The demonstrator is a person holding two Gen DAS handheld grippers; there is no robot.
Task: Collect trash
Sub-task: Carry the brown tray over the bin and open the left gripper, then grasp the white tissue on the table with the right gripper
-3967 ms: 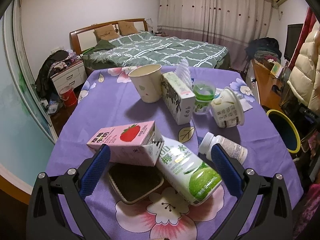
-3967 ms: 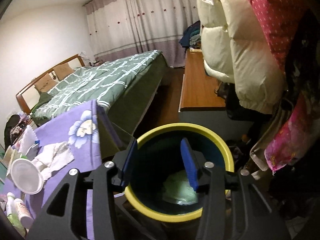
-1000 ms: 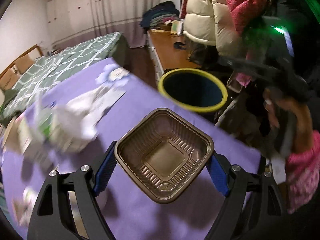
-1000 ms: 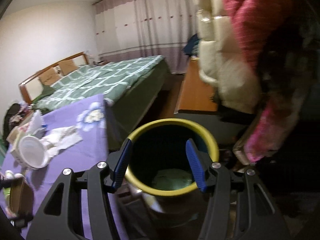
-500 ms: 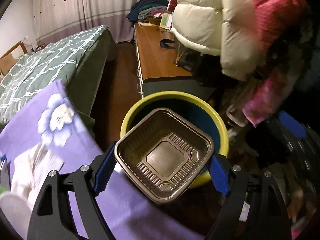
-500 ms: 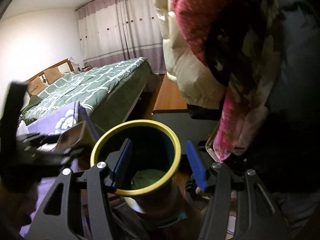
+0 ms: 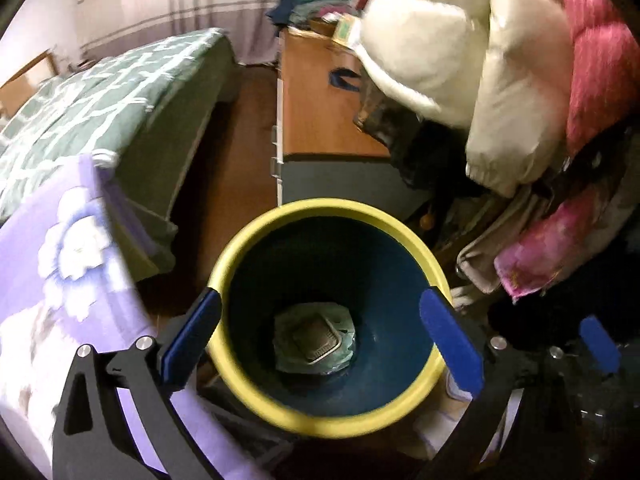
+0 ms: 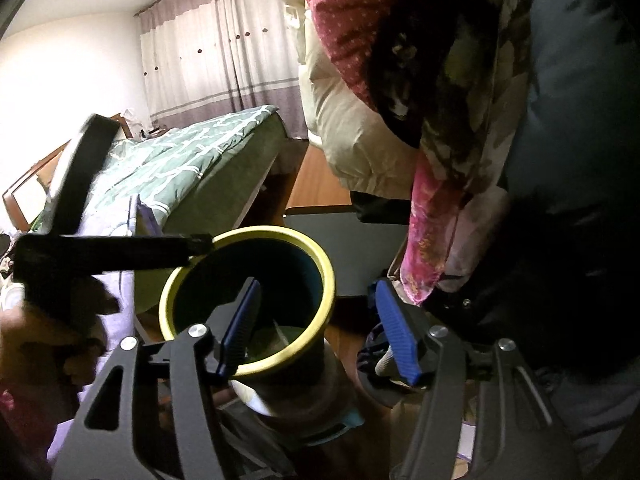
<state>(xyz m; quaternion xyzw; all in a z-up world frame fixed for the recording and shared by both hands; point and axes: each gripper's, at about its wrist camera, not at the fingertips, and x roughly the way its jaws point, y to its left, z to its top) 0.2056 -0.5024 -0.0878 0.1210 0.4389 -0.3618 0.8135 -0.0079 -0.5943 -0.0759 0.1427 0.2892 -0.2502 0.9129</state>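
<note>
A blue bin with a yellow rim (image 7: 332, 216) stands on the floor beside the purple-clothed table (image 7: 52, 264). My left gripper (image 7: 320, 332) is open and empty above the bin's mouth. The brown plastic tray (image 7: 316, 338) lies at the bottom of the bin on green trash. In the right wrist view my right gripper (image 8: 318, 330) is open and empty just right of the bin (image 8: 320, 256), and the left gripper's black body (image 8: 104, 252) reaches over the rim.
A green-quilted bed (image 7: 100, 92) lies beyond the table. A wooden desk (image 7: 320, 108) stands behind the bin. Hanging white and red padded coats (image 7: 480, 60) crowd the right side, close to the bin.
The left gripper has opened and let go of the brown tray, which has dropped into the bin. The right gripper has shifted a little to the right of the bin.
</note>
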